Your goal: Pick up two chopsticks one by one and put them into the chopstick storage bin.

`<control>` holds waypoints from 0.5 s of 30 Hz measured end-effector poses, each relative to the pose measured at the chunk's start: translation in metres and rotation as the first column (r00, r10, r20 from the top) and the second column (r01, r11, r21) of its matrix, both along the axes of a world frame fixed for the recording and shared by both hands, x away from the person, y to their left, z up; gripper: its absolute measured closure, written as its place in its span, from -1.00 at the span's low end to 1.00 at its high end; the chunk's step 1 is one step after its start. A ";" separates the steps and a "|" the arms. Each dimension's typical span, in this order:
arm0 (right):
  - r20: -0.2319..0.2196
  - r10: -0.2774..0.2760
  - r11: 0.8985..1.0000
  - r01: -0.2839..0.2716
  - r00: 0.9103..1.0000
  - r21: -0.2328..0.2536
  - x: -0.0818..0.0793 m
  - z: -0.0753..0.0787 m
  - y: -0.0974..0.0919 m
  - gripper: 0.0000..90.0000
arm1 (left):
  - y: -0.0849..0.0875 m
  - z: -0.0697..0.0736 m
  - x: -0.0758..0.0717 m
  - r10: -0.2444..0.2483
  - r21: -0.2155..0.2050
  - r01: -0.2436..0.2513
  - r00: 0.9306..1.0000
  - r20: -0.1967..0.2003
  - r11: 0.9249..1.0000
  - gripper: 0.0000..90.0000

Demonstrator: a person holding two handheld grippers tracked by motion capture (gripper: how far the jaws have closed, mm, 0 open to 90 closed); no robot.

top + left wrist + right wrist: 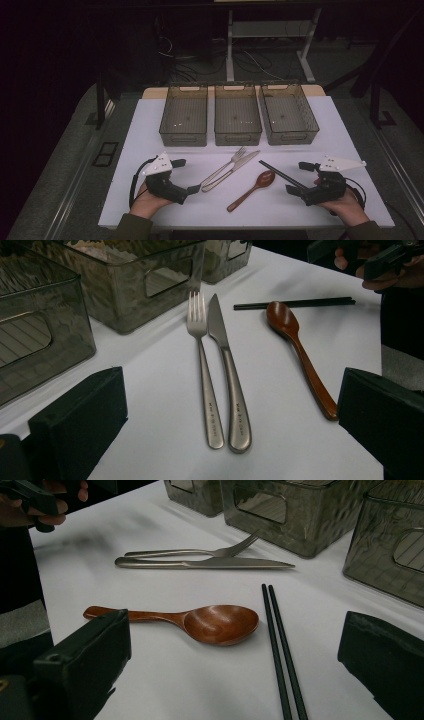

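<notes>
Black jaws agape, both grippers: left gripper (186, 176), right gripper (299, 178) rest low flanking cutlery.

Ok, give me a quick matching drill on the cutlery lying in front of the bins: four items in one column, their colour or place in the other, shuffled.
Items:
1. fork
2. knife
3. wooden spoon
4. chopsticks

Descriptions:
A. black pair, nearest the right gripper
B. reddish brown, between the knife and the chopsticks
C. silver, leftmost piece, tines toward the bins
D. silver, lying right beside the fork, blade toward the bins

Pairs: 1-C, 2-D, 3-B, 4-A
</notes>
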State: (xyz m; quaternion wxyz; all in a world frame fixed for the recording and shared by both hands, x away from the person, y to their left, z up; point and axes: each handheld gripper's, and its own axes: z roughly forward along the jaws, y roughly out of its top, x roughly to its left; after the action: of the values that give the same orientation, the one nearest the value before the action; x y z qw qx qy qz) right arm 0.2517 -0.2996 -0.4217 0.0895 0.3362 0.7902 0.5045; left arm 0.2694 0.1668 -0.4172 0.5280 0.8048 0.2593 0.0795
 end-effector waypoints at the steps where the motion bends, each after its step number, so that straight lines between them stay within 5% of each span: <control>1: 0.000 0.000 1.000 0.000 1.000 0.000 0.000 0.000 0.000 -1.00 | 0.000 0.000 0.000 -0.001 -0.001 0.001 1.000 0.001 1.000 -1.00; 15: -0.002 -0.003 1.000 0.002 1.000 -0.008 -0.001 0.005 -0.003 -1.00 | 0.000 0.002 -0.001 0.004 0.005 -0.005 1.000 0.004 1.000 -1.00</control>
State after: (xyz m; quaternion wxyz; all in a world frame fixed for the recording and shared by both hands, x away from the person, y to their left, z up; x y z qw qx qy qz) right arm 0.2511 -0.3026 -0.4169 0.0907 0.3374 0.7918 0.5009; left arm 0.2685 0.1665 -0.4150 0.5262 0.8055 0.2597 0.0832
